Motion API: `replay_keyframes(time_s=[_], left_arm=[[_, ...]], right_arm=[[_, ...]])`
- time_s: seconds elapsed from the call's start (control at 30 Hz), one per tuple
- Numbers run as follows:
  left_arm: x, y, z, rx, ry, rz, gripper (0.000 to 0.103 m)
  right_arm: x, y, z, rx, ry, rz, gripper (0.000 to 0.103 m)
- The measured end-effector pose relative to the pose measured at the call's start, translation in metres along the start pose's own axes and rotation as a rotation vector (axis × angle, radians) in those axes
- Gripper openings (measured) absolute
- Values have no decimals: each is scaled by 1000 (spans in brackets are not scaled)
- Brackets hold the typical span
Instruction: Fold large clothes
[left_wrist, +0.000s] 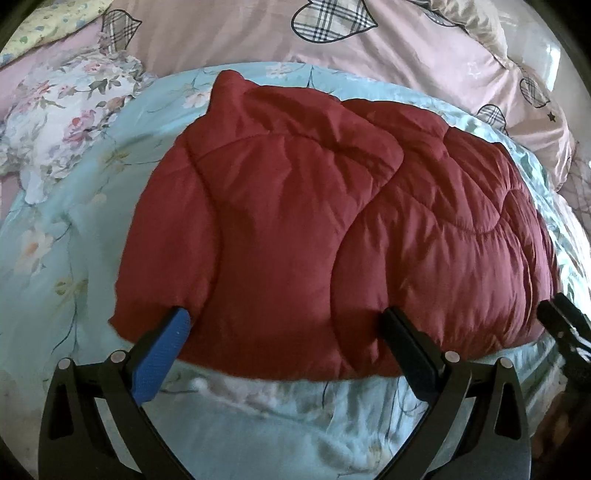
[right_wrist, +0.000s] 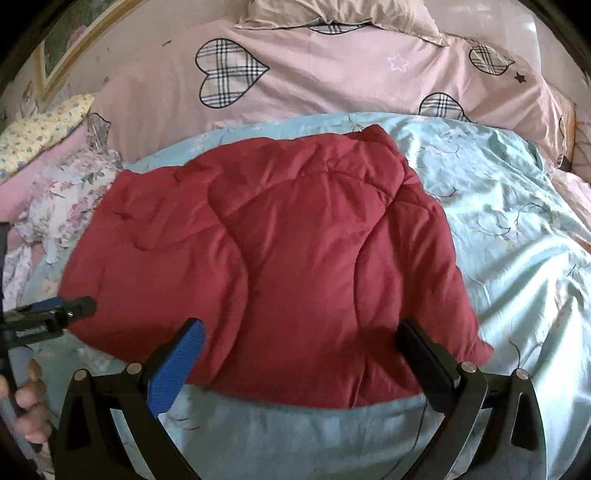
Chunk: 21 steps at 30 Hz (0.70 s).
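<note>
The red padded jacket (left_wrist: 332, 229) lies on the light blue floral quilt (left_wrist: 66, 258) on the bed, already doubled over into a thick bundle, with its near hem facing both tools. The left tool (left_wrist: 284, 332) hovers at that hem with its jaws spread wide and nothing between them, the blue pad (left_wrist: 162, 358) at the jacket's left corner. The right tool (right_wrist: 303, 339) is likewise wide open and empty, straddling the hem further to the right; its tip also shows at the edge of the left wrist view. A hand (right_wrist: 29, 406) grips the left tool's handle. The step in hand seems to be taking the near edge for another fold. To do it well, each tool should probably bite deep enough to catch every puffy layer, not just the top shell, and both should lift together so the bundle rolls evenly toward the pink heart-print duvet (right_wrist: 332, 85) behind it
</note>
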<state>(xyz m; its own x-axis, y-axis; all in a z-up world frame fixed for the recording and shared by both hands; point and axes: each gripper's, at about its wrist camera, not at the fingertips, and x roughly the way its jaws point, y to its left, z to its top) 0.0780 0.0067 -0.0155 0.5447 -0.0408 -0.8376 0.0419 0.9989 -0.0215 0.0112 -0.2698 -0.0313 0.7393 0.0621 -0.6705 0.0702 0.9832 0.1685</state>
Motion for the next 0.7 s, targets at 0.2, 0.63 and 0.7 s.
replay_keyframes(time_s=[0.2, 0.63, 0.7], left_arm=[[-8, 3, -7, 2, 1, 43, 103], [-21, 7, -33, 42, 8, 74, 103], [-20, 8, -34, 39, 11, 74, 103]], right_arm=[[-13, 3, -3, 16, 15, 28, 103], [-26, 17, -21, -57, 96, 52, 103], [-19, 21, -24, -85, 126, 49, 103]])
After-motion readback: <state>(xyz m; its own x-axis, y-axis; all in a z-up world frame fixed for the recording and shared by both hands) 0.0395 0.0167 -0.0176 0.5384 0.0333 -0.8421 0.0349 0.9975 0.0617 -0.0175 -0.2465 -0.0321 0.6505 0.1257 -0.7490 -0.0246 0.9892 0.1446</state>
